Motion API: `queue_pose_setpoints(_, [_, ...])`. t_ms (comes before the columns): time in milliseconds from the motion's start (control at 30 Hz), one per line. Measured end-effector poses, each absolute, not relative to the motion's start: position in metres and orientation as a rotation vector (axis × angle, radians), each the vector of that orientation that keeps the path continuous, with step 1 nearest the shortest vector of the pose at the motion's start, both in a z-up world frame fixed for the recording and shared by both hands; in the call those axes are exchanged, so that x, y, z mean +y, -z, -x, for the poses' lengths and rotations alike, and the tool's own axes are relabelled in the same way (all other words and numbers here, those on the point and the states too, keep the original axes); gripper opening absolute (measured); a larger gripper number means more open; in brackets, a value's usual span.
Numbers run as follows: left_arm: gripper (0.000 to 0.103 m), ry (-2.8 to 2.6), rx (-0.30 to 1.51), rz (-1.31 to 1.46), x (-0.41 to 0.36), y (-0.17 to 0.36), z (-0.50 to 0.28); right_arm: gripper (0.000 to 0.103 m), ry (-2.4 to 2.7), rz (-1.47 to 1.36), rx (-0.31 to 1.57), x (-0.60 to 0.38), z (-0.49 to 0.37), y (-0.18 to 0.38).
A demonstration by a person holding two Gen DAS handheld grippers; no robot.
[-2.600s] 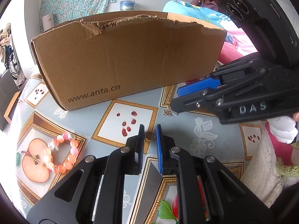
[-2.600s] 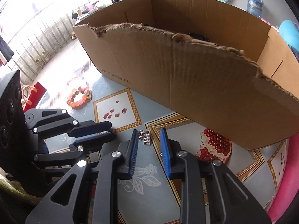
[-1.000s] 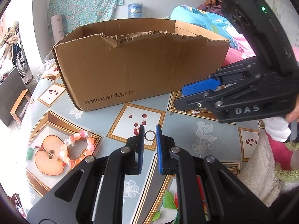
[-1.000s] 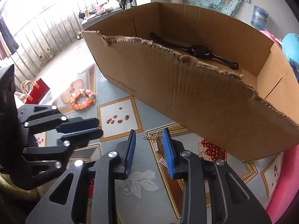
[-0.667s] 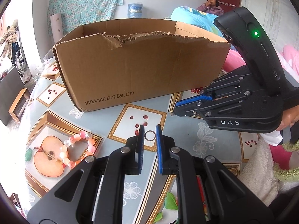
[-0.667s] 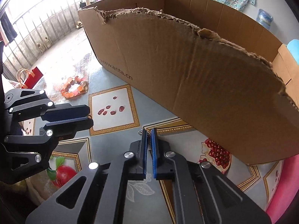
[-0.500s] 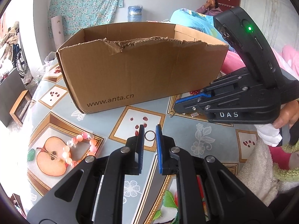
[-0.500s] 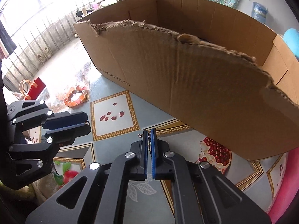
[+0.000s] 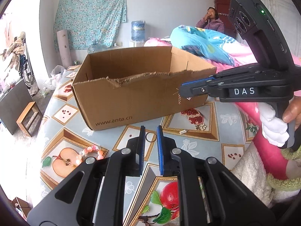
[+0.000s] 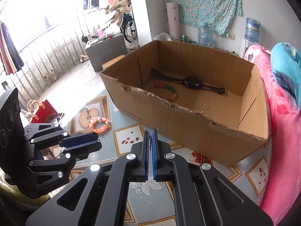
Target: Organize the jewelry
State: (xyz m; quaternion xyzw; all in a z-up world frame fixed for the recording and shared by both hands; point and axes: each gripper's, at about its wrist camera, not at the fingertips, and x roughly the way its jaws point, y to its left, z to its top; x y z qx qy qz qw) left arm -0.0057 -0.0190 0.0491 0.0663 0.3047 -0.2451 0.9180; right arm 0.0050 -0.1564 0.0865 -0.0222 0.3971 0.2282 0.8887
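The left gripper [image 9: 150, 137], low in the middle of its own view, pinches one thin metal ring [image 9: 150, 137] between its blue ribbed pads; the ring stands on edge, its open face turned toward the camera, held clear of the table. The right gripper [image 10: 150, 141], low centre of its view, is clamped tight on a fine silvery chain [image 10: 150, 140]; in the left view that chain [image 9: 179, 100] dangles from the closed tips at middle right, its long axis straight down, a small charm hanging beside it, all in front of the box wall.

One cardboard box [image 10: 188, 124] fills the middle of the right view, plain brown corrugated board, its near edge ragged and torn, its long axis running from left to lower right. Inside on the floor lie one black wristwatch [image 10: 191, 82], its strap stretched flat left to right; one curved string of red and green beads [image 10: 167, 88]; one small gold ring [image 10: 180, 100]; and one tiny metal charm [image 10: 206, 106].

On the table [image 10: 101, 101], a glossy cloth printed with fruit, one bracelet of round pink-orange beads [image 10: 99, 124] lies as a closed loop at left of the right view, beside a printed apple; two small silvery pieces [image 9: 201, 126] rest near a printed pomegranate at centre right of the left view.
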Motion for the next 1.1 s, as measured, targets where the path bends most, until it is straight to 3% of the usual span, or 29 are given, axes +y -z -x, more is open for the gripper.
queue_pose_setpoints(300, [0.011,0.541,0.457,-0.183,-0.047,-0.118,-0.012,0.003,-0.498,-0.01,0.654,-0.193,-0.019,-0.154])
queue_pose_setpoints(700, [0.011,0.628,0.898,-0.01,-0.097,-0.089,-0.159,0.003,-0.363,-0.041,0.8,-0.237,-0.115,-0.122])
queue_pose_setpoints(967, [0.012,0.657,1.015,0.03,-0.121,-0.067,-0.193,0.005,-0.335,-0.015,0.849,-0.244,-0.151,-0.102])
queue_pose_setpoints(1100, [0.017,0.666,1.036,0.064,-0.126,-0.061,-0.198,0.007,-0.331,-0.042,0.85,-0.25,-0.156,-0.098])
